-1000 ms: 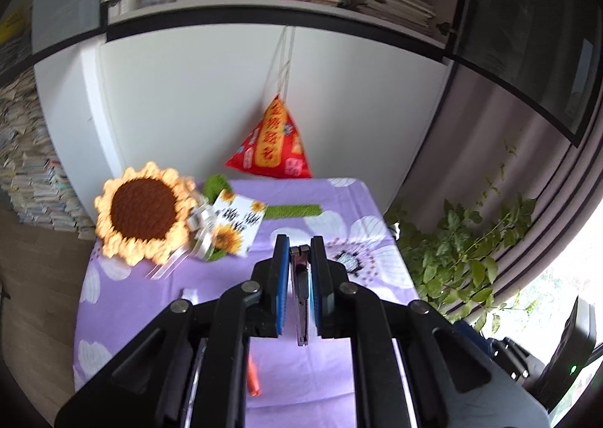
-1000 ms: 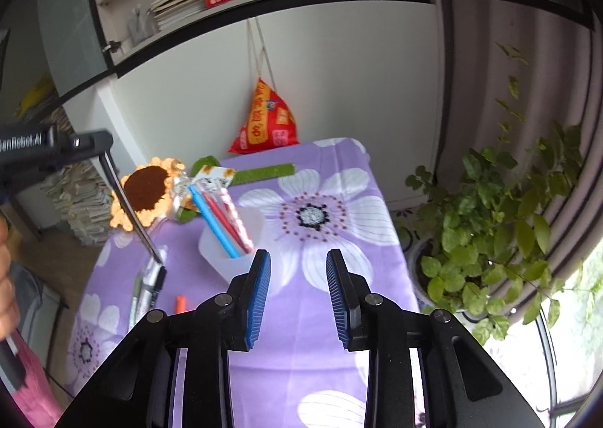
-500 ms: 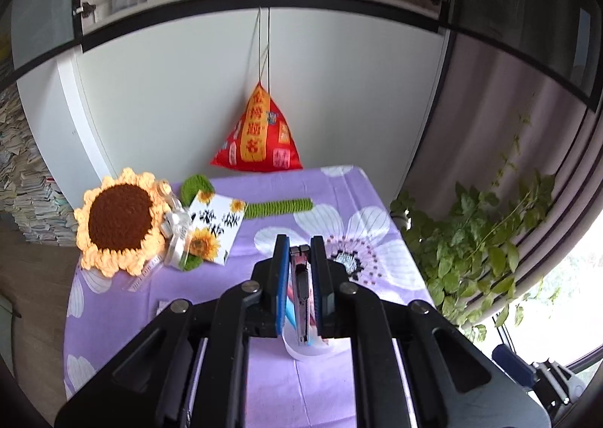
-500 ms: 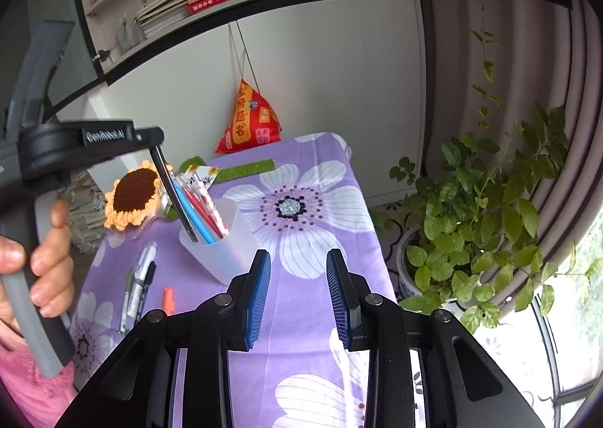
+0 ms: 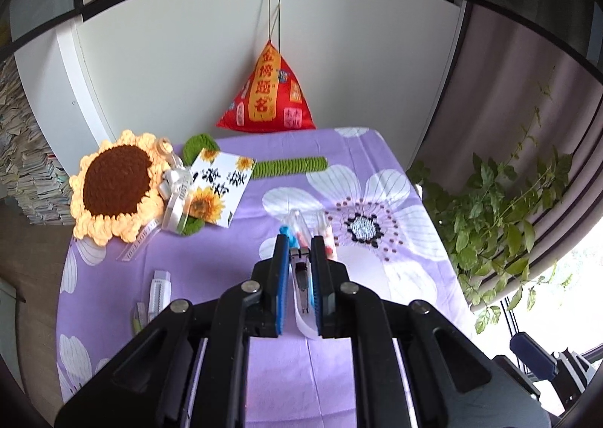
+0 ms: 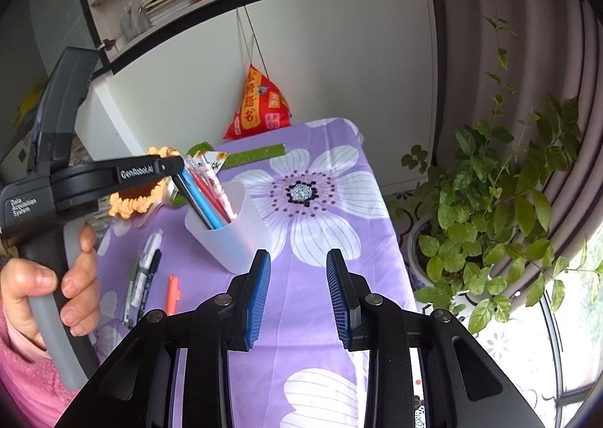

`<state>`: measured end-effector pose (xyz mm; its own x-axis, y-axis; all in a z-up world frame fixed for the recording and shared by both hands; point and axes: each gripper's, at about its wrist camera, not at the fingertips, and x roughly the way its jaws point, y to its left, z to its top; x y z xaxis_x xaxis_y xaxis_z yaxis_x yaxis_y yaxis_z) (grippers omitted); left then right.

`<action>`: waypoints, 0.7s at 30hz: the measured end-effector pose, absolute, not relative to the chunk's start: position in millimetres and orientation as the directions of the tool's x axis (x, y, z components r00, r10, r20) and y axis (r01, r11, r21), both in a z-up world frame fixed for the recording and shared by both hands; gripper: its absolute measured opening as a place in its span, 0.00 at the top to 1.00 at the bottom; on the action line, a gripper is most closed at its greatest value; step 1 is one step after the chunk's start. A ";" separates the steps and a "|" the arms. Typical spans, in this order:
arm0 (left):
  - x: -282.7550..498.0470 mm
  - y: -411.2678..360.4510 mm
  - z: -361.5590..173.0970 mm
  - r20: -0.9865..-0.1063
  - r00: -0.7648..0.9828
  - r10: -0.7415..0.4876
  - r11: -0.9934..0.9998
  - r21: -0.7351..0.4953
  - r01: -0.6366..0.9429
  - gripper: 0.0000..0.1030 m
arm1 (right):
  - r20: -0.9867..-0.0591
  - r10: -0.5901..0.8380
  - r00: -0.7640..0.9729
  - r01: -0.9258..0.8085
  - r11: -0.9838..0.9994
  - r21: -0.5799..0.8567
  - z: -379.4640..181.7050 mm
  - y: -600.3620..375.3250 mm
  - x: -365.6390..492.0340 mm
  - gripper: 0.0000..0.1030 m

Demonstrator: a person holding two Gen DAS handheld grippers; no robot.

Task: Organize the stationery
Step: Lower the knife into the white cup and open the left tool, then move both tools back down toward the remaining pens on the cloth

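Note:
My left gripper (image 5: 300,269) is shut on a dark pen (image 5: 301,279), held upright over the white cup. In the right wrist view the left gripper (image 6: 171,166) holds that dark pen (image 6: 188,192) with its lower end inside the translucent white cup (image 6: 241,232), among blue and red pens (image 6: 209,198). My right gripper (image 6: 296,296) is open and empty, low over the purple cloth just right of the cup. Loose pens (image 6: 145,271) and an orange marker (image 6: 172,292) lie on the cloth left of the cup.
A crochet sunflower (image 5: 117,187), a sunflower card (image 5: 216,187) and a green crochet stem (image 5: 290,166) lie at the back of the table. A red pouch (image 5: 269,96) hangs on the wall. A potted plant (image 6: 501,209) stands right of the table. A white utility knife (image 5: 159,292) lies at left.
My left gripper moved right from above the loose pens to over the cup and lowered the dark pen into it. My right gripper stayed open and drew slightly nearer the cup.

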<state>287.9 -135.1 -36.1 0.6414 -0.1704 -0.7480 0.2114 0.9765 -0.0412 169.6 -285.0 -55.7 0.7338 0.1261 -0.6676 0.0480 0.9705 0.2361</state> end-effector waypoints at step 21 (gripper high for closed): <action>263.0 -15.7 -20.9 -0.734 0.673 -0.096 0.995 -0.098 0.035 0.68 | -0.670 0.179 0.720 -0.061 0.979 0.196 -49.1 -237.8 172.0 0.70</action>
<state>263.0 -15.7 -20.9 0.6727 -0.0960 -0.7337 0.0347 0.9946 -0.0983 172.0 -237.8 -49.1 0.7200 0.1794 -0.6704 -0.0615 0.9787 0.1959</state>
